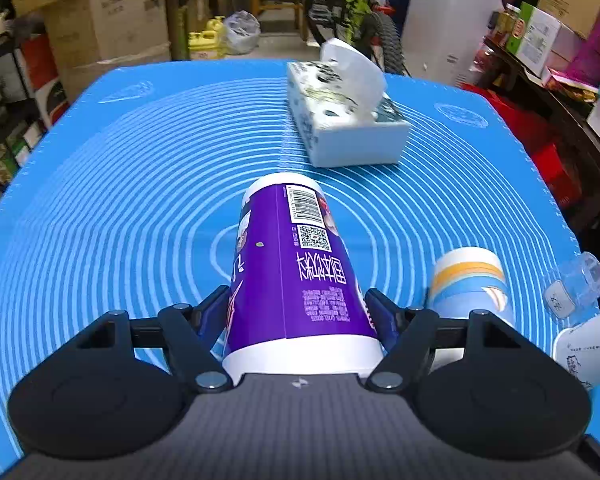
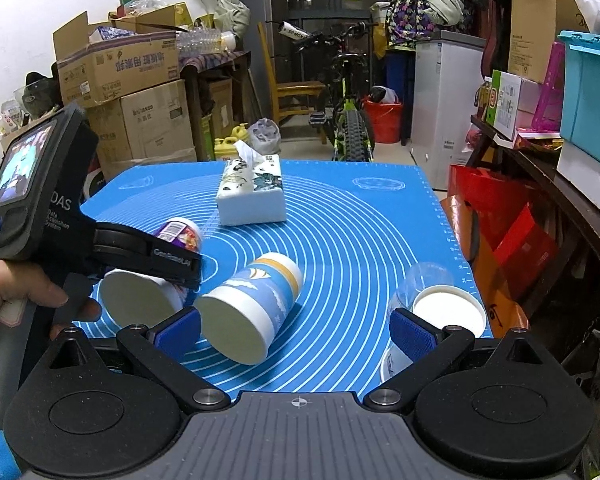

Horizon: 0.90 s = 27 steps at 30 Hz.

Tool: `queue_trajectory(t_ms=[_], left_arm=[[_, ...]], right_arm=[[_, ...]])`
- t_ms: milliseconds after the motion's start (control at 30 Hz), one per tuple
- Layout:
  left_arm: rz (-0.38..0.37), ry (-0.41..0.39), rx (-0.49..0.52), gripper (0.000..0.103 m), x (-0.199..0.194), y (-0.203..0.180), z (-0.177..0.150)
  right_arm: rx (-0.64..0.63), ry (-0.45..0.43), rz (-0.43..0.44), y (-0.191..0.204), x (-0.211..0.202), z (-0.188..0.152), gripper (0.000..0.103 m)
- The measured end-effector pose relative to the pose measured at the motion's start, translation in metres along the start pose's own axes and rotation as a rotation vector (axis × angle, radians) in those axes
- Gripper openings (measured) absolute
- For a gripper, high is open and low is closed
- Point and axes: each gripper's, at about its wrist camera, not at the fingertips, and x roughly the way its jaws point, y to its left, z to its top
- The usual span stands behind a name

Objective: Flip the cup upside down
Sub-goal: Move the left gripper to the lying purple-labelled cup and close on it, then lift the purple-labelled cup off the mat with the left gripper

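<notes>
Purple paper cup (image 1: pixel 300 276) lay tipped on its side between the two blue-padded fingers of the left gripper (image 1: pixel 298 312), which were closed against its printed wall near the wide white band at its mouth end, the smaller end pointing away from the camera toward the middle of the blue mat (image 1: pixel 120 200). In the right wrist view the same cup (image 2: pixel 148 292) showed its pale round mouth turned toward the lens, pinched by the left gripper (image 2: pixel 172 268), whose handle was wrapped by the person's left hand (image 2: pixel 16 292) at the left edge of the frame. Whether the cup touched the mat or was lifted just clear of it could not be told. Just beside it to the right a blue and white cup with an orange stripe (image 2: pixel 252 300) lay on its side on the mat, its mouth also facing the camera; the left wrist view showed it (image 1: pixel 470 284) near the purple cup but apart from it. The right gripper (image 2: pixel 296 332) stood wide open with nothing between its fingers, the striped cup lying ahead of its left finger. By its right finger, at the mat's right edge, a white cup (image 2: pixel 448 312) stood mouth up, with a clear plastic cup (image 2: pixel 424 280) touching it behind. A tissue box (image 2: pixel 252 196) with a sheet sticking up sat farther back on the mat, well apart from the cups.
</notes>
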Motion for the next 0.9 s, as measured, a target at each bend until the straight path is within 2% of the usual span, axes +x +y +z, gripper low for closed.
queue_trajectory(t_ms=[200,433,667,900], left_arm=[[-0.022,-0.046,0.014,0.073,-0.037,0.005,-0.006],[-0.054,-0.048,0.039,0.073,-0.081,0.012,-0.049],[-0.071,-0.023,0.055,0.073,-0.09,0.006,-0.091],[-0.082,-0.033,0.062,0.073,-0.085,-0.002,-0.103]], right_arm=[[0.002,-0.013,-0.001,0.001,-0.012,0.001,0.1],[0.021,-0.006,0.0,0.0,-0.035,-0.013,0.1],[0.03,0.048,-0.011,-0.002,-0.046,-0.037,0.1],[0.03,0.07,-0.017,-0.001,-0.053,-0.047,0.1]])
